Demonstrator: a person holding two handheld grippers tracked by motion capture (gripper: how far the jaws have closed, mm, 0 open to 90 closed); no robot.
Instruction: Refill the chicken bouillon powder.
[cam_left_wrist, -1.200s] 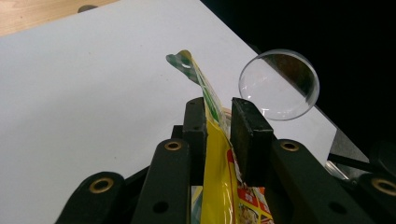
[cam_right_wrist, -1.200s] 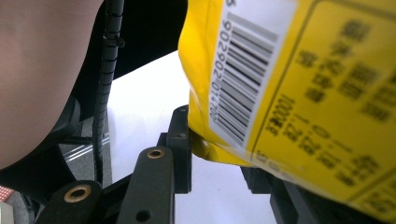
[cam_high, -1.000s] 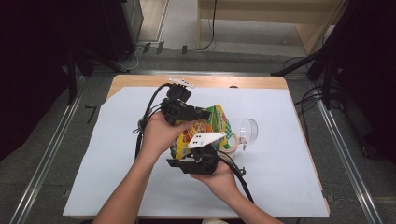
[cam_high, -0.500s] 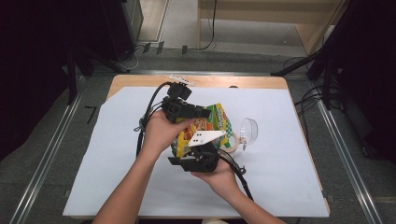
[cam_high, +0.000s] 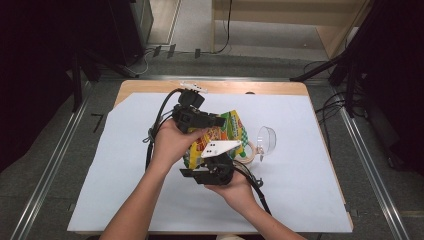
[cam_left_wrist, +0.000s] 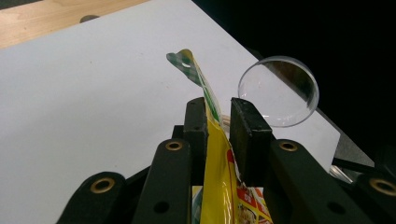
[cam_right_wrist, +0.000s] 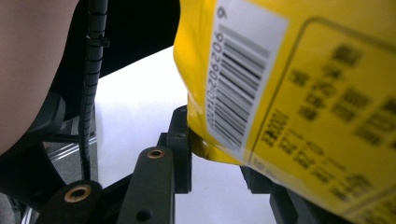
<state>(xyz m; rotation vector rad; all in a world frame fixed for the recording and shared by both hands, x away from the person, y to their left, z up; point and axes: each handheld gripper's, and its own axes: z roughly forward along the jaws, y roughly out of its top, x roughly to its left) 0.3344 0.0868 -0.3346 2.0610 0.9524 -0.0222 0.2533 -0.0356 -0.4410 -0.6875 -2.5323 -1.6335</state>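
A yellow and green snack bag (cam_high: 235, 127) is held above the white sheet between both grippers. My left gripper (cam_high: 220, 121) reaches in from the left and is shut on the bag's upper edge. In the left gripper view the bag (cam_left_wrist: 219, 163) runs thin and upright between the black jaws of that gripper (cam_left_wrist: 218, 109). My right gripper (cam_high: 210, 159), with a white plate on top, comes from below. In the right gripper view its jaws (cam_right_wrist: 217, 149) close on the lower corner of the bag (cam_right_wrist: 289, 79) beside the barcode; the right jaw is mostly hidden behind the bag.
A clear round bowl (cam_high: 267, 140) lies tipped on the white sheet (cam_high: 125, 165) just right of the bag; it also shows in the left gripper view (cam_left_wrist: 280, 91). The sheet covers a wooden table (cam_high: 150, 87). Black cables trail from both grippers.
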